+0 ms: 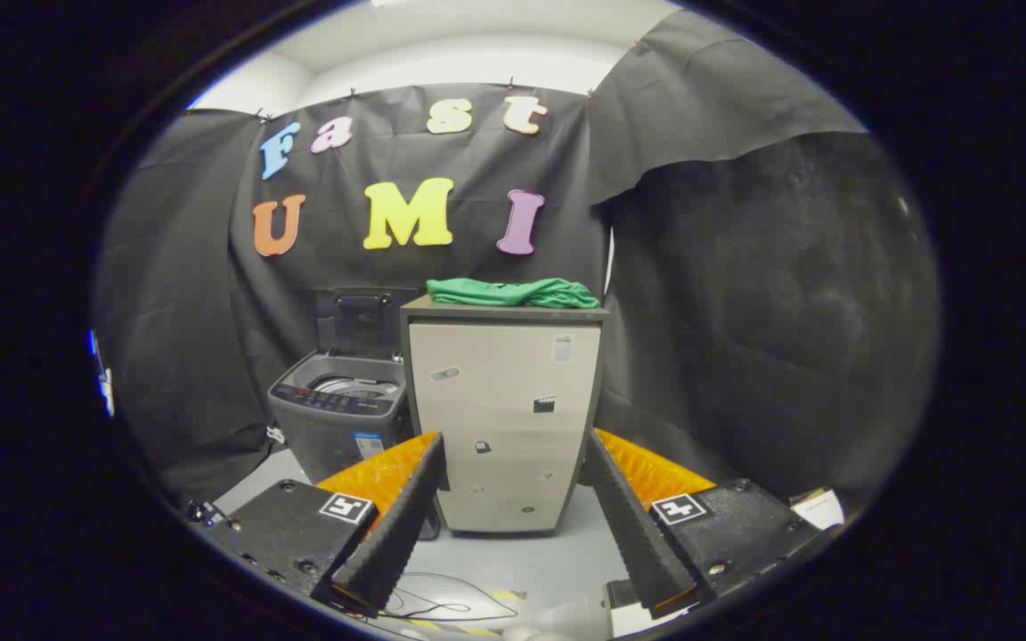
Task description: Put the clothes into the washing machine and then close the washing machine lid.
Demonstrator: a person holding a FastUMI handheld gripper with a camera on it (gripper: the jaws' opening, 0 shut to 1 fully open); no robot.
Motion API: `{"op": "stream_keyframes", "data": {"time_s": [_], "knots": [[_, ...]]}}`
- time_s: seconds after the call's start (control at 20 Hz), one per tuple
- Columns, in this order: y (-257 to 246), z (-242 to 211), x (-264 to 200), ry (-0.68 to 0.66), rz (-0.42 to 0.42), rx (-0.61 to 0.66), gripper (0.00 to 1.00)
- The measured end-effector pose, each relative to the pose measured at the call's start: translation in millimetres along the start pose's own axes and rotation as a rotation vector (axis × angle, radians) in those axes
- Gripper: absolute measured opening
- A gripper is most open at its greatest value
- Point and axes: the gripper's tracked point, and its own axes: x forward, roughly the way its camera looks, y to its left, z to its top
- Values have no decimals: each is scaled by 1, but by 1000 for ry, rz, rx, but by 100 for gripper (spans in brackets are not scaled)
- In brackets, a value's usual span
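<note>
Green cloth, one bundle, lies bunched on top of the beige cabinet (504, 418); these are the clothes (513, 292) I am meant to move. They sit well beyond my claw (513, 507), high on the cabinet's dark top, probably staged there so a grab from above or the front edge is easy.

My claw is spread wide and holds nothing. Two fingers (397, 525), black ribbed pads with orange backs, frame the lower front of the cabinet between them. Held back like this, I judge I am at the approach stage, with no step of the task done yet.

One washing machine (339, 414), grey, stands on the floor just beside the cabinet, on its left as I face it. Its lid (362, 322) is up, leaning back toward the black cloth wall, so the drum mouth is open to receive the load. Lid-up makes sense: drop first, close after.

Counts: one garment bundle (how many pieces in it I cannot tell), one cabinet, one machine, one lid. Several small stickers dot the cabinet front. A thin cable (442, 605) trails on the floor below my fingers.
</note>
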Motion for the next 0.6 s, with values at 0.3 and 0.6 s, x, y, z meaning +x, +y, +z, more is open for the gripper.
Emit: {"op": "stream_keyframes", "data": {"time_s": [0.3, 0.6], "knots": [[10, -1, 1, 0, 7, -9, 99], [17, 2, -1, -8, 5, -13, 99]]}}
